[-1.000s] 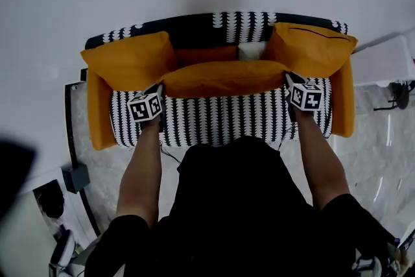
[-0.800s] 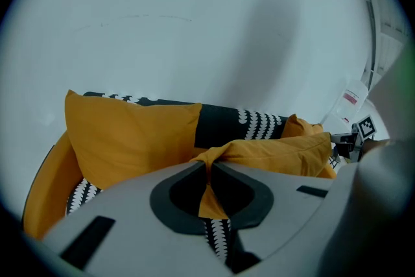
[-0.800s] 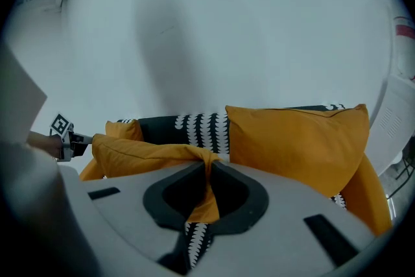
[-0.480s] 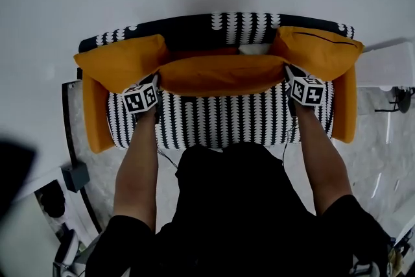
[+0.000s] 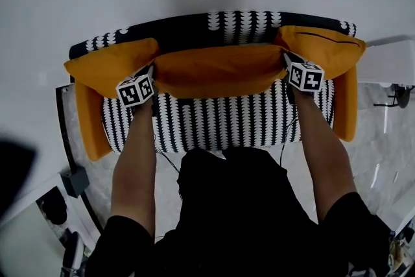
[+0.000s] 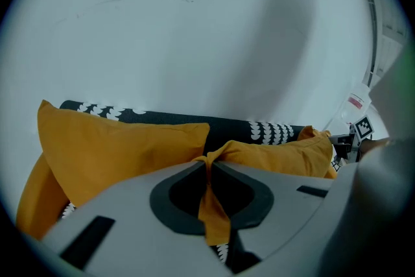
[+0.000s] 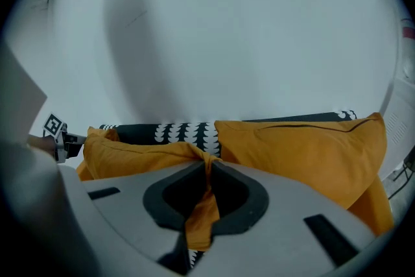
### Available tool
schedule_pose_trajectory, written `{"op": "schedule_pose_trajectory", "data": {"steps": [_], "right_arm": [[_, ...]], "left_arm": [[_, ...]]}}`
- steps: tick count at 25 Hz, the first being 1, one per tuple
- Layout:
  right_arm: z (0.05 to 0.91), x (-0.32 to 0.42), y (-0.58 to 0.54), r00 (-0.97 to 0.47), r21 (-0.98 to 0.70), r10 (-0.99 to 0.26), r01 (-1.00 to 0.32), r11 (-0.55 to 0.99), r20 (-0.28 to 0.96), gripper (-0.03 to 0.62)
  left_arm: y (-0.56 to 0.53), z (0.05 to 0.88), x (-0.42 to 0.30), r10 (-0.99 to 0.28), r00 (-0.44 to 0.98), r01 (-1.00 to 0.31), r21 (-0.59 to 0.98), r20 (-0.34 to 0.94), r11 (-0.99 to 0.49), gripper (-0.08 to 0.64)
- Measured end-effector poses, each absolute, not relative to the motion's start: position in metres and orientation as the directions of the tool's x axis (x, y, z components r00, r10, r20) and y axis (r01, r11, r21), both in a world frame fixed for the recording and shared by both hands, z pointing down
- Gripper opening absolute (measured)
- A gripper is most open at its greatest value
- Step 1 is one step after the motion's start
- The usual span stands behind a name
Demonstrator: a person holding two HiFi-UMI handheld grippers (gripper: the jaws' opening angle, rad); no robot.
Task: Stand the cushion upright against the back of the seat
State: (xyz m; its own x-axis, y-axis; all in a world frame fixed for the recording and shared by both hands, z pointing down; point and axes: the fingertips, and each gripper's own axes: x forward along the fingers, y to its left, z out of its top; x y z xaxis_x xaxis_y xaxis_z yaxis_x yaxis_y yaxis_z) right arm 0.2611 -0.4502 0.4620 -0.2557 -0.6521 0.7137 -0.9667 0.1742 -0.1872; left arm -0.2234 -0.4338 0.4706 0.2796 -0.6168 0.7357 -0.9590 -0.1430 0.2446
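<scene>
A long orange cushion (image 5: 219, 69) is held between both grippers over the black-and-white patterned seat (image 5: 220, 120), close against the sofa back (image 5: 240, 24). My left gripper (image 5: 150, 71) is shut on the cushion's left corner; orange fabric (image 6: 211, 204) is pinched between its jaws. My right gripper (image 5: 286, 61) is shut on the right corner, with cloth (image 7: 202, 207) bunched between its jaws. In the left gripper view the cushion (image 6: 279, 156) stretches to the right; in the right gripper view the cushion (image 7: 130, 152) stretches to the left.
Two more orange cushions stand at the sofa's ends, one at the left (image 5: 104, 65) and one at the right (image 5: 324, 48). Orange armrests (image 5: 87, 126) flank the seat. A white wall rises behind the sofa. A white unit (image 5: 389, 61) stands to the right.
Both grippers have carried the cushion away from me, across the seat toward the sofa back. It now covers the gap in front of the backrest.
</scene>
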Motion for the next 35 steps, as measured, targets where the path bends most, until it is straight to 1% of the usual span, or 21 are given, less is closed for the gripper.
{"op": "schedule_pose_trajectory", "data": {"steps": [3, 8, 16, 24, 31, 33, 34, 35], "right_arm": [[0.471, 0.257, -0.462, -0.260, -0.179, -0.633, -0.965, 0.189, 0.729, 0.054], [0.489, 0.264, -0.473, -0.233, -0.153, -0.591, -0.971, 0.184, 0.772, 0.054], [0.503, 0.262, -0.492, -0.227, -0.143, -0.549, -0.971, 0.192, 0.804, 0.054], [0.507, 0.263, -0.491, -0.259, -0.185, -0.508, -0.964, 0.193, 0.822, 0.055], [0.502, 0.263, -0.485, -0.281, -0.214, -0.523, -0.959, 0.186, 0.805, 0.055], [0.498, 0.265, -0.484, -0.279, -0.207, -0.535, -0.959, 0.191, 0.798, 0.055], [0.496, 0.267, -0.483, -0.273, -0.202, -0.542, -0.961, 0.189, 0.794, 0.058], [0.493, 0.268, -0.482, -0.265, -0.195, -0.550, -0.963, 0.185, 0.792, 0.085]], "left_arm": [[-0.443, 0.477, -0.227, -0.617, 0.267, -0.962, 0.239, 0.740, -0.130, 0.034], [-0.454, 0.501, -0.222, -0.599, 0.287, -0.955, 0.271, 0.748, -0.120, 0.034], [-0.467, 0.506, -0.221, -0.582, 0.264, -0.964, 0.231, 0.769, -0.132, 0.035], [-0.468, 0.510, -0.221, -0.579, 0.267, -0.961, 0.258, 0.770, -0.100, 0.035], [-0.461, 0.493, -0.224, -0.617, 0.231, -0.972, 0.205, 0.752, -0.114, 0.037], [-0.458, 0.483, -0.226, -0.634, 0.219, -0.975, 0.186, 0.742, -0.119, 0.051], [-0.455, 0.480, -0.229, -0.640, 0.213, -0.977, 0.180, 0.738, -0.117, 0.060], [-0.451, 0.478, -0.232, -0.645, 0.208, -0.978, 0.176, 0.735, -0.115, 0.069]]}}
